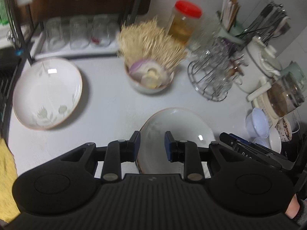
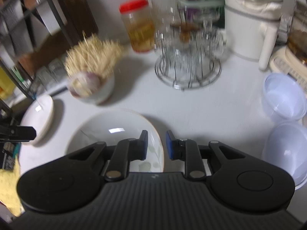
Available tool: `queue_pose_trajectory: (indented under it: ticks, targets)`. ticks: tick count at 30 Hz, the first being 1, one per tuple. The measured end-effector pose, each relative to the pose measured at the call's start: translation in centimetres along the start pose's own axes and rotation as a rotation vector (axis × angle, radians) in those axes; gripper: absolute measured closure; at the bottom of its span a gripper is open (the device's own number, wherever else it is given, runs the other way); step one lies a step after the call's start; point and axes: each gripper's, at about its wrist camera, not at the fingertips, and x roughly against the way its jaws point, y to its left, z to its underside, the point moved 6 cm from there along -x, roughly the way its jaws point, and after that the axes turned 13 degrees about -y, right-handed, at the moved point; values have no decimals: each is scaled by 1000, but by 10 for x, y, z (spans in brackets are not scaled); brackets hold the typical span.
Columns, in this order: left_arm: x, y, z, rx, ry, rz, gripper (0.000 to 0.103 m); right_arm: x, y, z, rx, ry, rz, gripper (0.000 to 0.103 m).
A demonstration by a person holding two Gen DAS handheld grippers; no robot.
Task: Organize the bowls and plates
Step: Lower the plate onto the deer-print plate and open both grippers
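Both claws grip bowl (image 1: 178, 126) rim — lifted.

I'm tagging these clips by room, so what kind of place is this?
Most likely a home kitchen counter. A white countertop carries flower-patterned bowls, a red-lidded jar and a white electric pot, with a rack of drinking glasses behind.

The left hand-held gripper (image 1: 152, 146) straddles the rim of a floral bowl (image 1: 178, 134); another bowl (image 1: 47, 94) sits left.
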Motion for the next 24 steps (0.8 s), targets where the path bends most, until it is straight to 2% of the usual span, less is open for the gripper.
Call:
queue_pose_trajectory:
  ticks: [3, 6, 10, 14, 19, 24]
  targets:
    - [26, -14, -13, -54, -97, -21, 73, 22, 4, -18, -15, -48, -16, 79]
    - [49, -23, -21, -62, -148, -14, 73, 48, 12, -35, -4, -103, -39, 79]
    - [74, -31, -24, -66, -176, 1, 73, 79, 19, -51, -14, -163, -68, 79]
    - [96, -40, -20, -103, -220, -3, 73, 107, 24, -53, -5, -204, -79, 79]
    - [118, -49, -10, -136, -244, -16, 73, 136, 27, -41, 5, -214, -81, 79]
    - [125, -46, 6, -99, -220, -28, 73, 149, 28, -31, 11, -210, -80, 79]
